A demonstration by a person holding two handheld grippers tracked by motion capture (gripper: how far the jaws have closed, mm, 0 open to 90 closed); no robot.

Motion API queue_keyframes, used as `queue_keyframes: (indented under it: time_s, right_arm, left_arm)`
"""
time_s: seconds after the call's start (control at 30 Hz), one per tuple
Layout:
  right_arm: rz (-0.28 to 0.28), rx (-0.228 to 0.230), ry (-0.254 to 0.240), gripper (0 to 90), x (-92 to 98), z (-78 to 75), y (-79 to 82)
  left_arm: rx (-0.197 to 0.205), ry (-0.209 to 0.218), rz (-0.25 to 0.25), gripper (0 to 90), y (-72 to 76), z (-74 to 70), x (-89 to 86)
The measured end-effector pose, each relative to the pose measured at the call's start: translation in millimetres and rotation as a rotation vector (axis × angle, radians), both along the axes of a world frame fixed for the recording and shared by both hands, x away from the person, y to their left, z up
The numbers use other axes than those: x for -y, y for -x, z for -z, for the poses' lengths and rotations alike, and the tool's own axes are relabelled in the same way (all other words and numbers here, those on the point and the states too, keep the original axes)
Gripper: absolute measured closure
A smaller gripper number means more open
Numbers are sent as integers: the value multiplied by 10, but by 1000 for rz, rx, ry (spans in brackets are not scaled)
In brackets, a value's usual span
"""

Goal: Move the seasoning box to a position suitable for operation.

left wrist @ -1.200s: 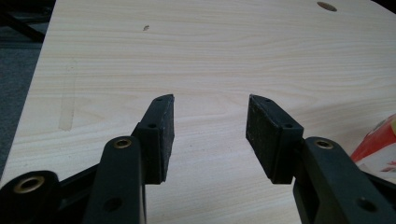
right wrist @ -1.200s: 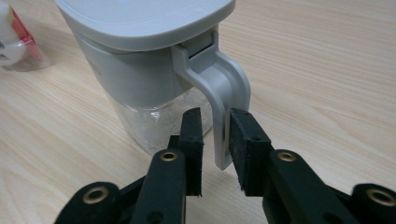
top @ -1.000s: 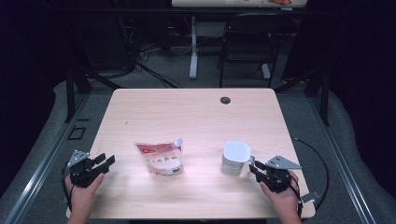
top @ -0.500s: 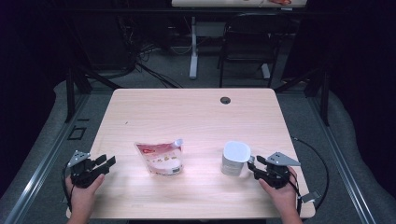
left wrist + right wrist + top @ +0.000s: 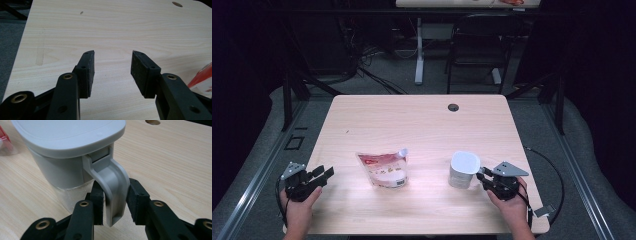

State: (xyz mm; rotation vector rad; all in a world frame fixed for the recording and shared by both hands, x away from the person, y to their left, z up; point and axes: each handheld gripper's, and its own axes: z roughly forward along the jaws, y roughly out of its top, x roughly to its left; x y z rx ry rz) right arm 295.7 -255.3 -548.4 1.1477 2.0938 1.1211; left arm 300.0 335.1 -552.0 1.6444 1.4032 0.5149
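A pale container with a grey lid [image 5: 463, 169] stands at the table's front right. Its curved grey handle [image 5: 113, 187] points toward my right gripper [image 5: 482, 176]. That gripper's jaws have just been closing with the handle between them, and in the right gripper view both pads [image 5: 137, 195] press on its sides. A red and white pouch [image 5: 384, 169] lies flat at the front middle. My left gripper [image 5: 324, 173] rests near the front left edge, jaws wide apart over bare wood [image 5: 113, 53]. The pouch's edge [image 5: 202, 80] shows to that gripper's right.
The light wooden table [image 5: 412, 120] has a round cable hole [image 5: 453, 107] near its far edge. A black chair [image 5: 477, 45] and a desk leg [image 5: 419, 55] stand beyond the table on grey carpet. Cables trail from both grippers off the front edge.
The right gripper has edged slightly toward the container's handle. The left hand, the pouch and the container have stayed where they were.
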Motion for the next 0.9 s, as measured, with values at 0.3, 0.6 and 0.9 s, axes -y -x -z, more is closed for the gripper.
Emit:
queue_keyframes:
  time_s: [0.3,0.6,0.9]
  right_arm:
    - [-21,-11,30,693,-19,-23,62]
    - [-64,-22,30,693,-60,-32,120]
    - [-144,-31,34,693,-171,-41,171]
  left_arm:
    - [1,-7,11,542,-2,-7,15]
    - [2,-17,31,544,-1,-11,66]
    - [-10,-29,47,545,-12,5,102]
